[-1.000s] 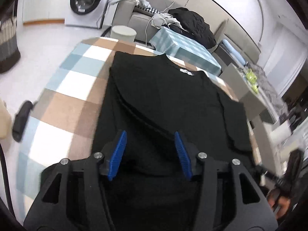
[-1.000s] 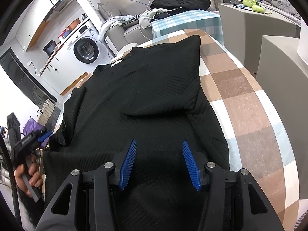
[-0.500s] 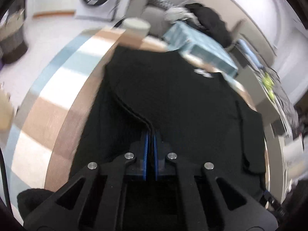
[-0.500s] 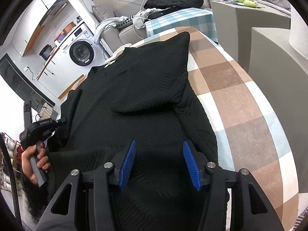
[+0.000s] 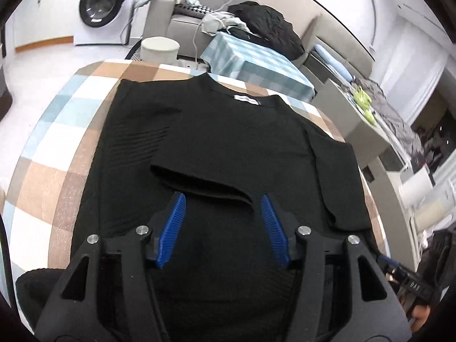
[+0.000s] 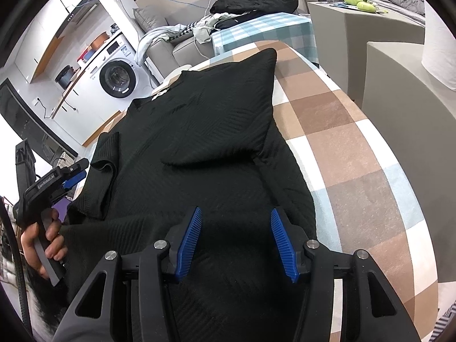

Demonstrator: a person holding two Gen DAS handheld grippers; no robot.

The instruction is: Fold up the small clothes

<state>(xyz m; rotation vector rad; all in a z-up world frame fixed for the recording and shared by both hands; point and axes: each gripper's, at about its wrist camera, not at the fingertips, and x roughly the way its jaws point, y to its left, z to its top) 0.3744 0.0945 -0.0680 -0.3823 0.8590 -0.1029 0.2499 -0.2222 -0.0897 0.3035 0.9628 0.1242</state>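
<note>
Bright even daylight, sharp focus, fisheye-warped dark corners.

The left gripper body carries the white marking "GenRobot.AI", legible in the right wrist view. The white neck label of the black garment bears print too small to read.

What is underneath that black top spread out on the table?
Under the black top lies a checked cloth in brown, white and pale blue, showing along both sides. Whatever the cloth covers is hidden. One sleeve is folded back on top of the garment.
</note>
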